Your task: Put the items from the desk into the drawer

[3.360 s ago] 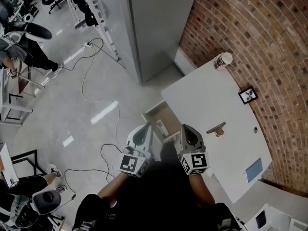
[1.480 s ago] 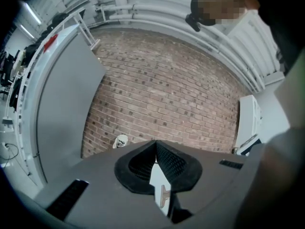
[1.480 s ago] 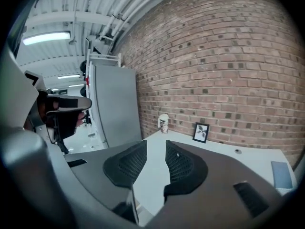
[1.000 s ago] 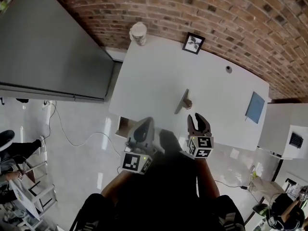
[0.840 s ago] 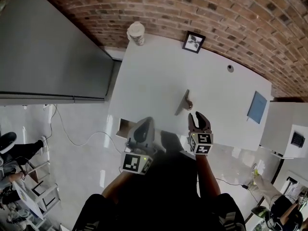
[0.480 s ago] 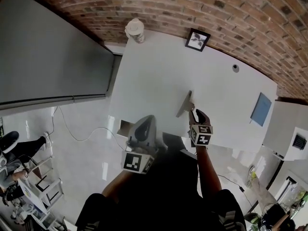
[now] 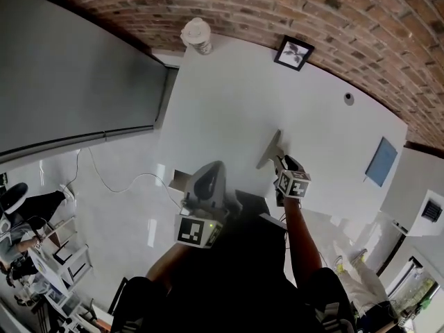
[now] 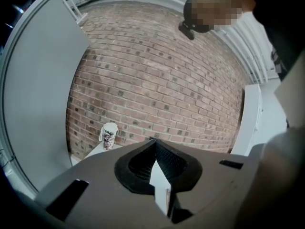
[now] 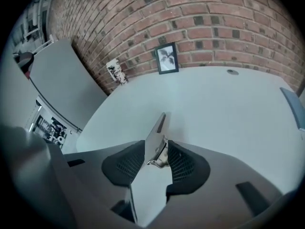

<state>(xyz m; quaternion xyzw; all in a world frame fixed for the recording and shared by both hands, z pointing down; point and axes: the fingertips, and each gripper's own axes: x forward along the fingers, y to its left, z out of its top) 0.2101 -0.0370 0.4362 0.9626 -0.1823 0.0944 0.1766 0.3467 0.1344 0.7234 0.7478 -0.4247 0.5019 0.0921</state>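
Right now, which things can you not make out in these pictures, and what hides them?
- Drawer: head view, mostly behind the left gripper; inside unseen.
- Flat metal piece: right gripper view, between the right gripper's parted jaws; whether they grip it is unclear.
- Blue item: cut by the right gripper view's edge; too small in head view to name.
- Paper cup: print too small in every view.

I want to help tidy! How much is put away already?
Nothing looks put away yet. The right gripper has its fingers pinching the flat grey metal stand on the white desk. The white paper cup, black-framed picture and blue card are left. The left gripper is shut and empty.
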